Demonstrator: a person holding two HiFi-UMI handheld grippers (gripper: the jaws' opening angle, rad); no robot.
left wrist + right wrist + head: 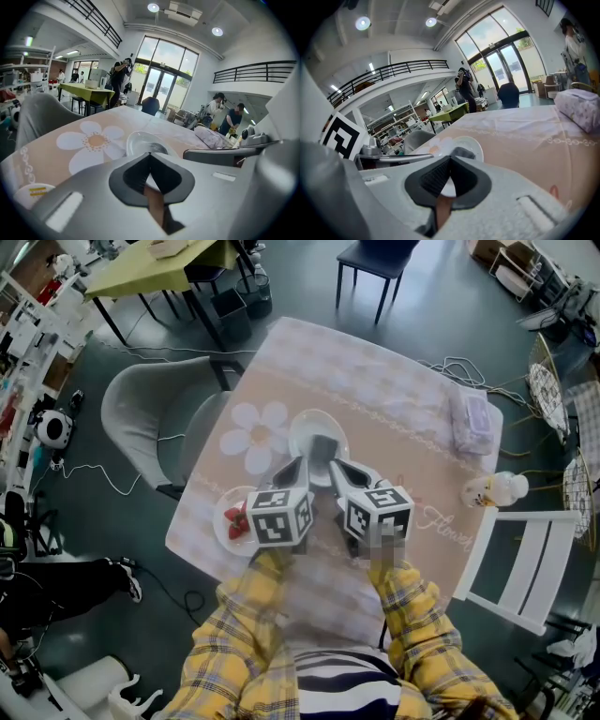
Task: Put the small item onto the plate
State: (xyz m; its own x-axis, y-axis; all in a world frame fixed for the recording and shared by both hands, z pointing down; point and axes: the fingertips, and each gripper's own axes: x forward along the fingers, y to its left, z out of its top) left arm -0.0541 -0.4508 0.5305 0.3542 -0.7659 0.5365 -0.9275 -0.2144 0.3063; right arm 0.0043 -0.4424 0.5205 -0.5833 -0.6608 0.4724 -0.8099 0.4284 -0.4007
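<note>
While the person's plaid sleeves [230,643] reach in from the near edge of the table [422,423], both tools sit side by side just short of the middle. The left gripper [302,463] has its jaws pressed together with nothing between them, as its own view shows at the meeting tips [150,153]; the right gripper [335,465] likewise has its jaws closed on nothing [450,158]. Both point slightly downward at the same spot. Just beside the left gripper's marker cube lies a small dish [221,523] holding strawberries [240,517], untouched. Directly beyond both sets of tips stands the white plate [298,426] [135,140] [472,142]; on it, toward its near side, lies a dark grey small item [323,448] [158,148] [461,152], apart from either gripper. Further off, a printed flower [255,435] lies left of the plate.

Judging from this layout, the placing step looks finished; the item rests inside the rim and neither tool holds anything. What it is exactly I cannot tell. The next move calls only for drawing both grippers back toward the person, low and straight, without nudging the plate's near rim or sweeping the strawberry dish.
</note>
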